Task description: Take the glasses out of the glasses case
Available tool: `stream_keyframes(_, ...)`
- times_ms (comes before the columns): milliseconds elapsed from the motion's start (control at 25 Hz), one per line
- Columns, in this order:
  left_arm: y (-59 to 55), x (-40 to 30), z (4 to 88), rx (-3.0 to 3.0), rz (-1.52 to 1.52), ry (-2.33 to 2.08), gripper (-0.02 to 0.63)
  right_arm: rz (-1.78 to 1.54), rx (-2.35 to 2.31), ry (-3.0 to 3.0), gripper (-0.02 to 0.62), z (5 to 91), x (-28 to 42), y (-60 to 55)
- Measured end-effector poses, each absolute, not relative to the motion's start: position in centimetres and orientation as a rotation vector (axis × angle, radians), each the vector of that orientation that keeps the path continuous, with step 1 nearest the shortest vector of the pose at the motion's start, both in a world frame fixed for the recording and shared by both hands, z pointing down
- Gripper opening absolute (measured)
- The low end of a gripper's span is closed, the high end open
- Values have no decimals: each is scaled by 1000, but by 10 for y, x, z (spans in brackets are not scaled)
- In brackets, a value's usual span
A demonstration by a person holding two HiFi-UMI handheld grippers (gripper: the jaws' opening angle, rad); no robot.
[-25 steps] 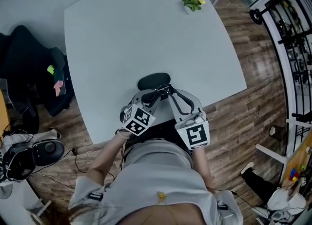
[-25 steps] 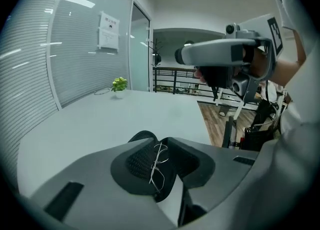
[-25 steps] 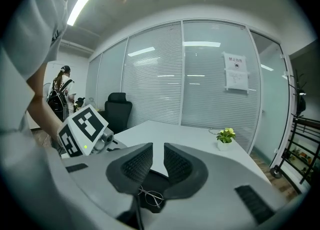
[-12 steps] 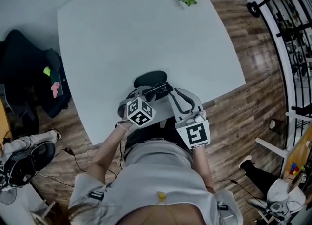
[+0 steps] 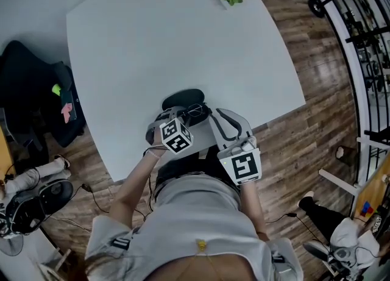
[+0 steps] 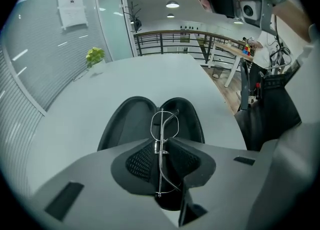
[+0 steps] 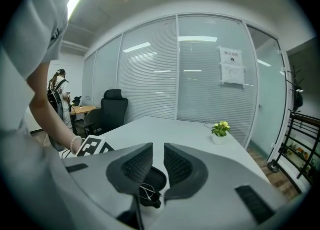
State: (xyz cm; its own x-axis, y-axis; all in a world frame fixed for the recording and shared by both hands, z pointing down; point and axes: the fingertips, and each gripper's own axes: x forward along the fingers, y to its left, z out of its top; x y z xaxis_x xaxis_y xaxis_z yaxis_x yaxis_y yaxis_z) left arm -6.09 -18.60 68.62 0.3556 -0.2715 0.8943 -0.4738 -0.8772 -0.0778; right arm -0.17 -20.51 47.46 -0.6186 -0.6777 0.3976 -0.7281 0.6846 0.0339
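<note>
The left claw (image 6: 161,144) pinches the glasses (image 6: 163,122), their long axis running up-frame, over the open glasses case (image 6: 125,124). The right claw (image 7: 158,166) is slightly parted and empty.

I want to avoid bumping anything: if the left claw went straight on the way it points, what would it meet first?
Probably the open case, lying on the table right ahead of the left claw, which is shut on the glasses. Depth is hard to judge.
</note>
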Motion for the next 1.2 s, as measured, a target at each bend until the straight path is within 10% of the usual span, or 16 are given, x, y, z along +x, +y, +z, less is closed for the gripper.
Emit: stream_keyframes(1200, -194, -63, 641, 2390, 1532, -730, 60, 159, 1021, -2553, 66, 475, 2, -208)
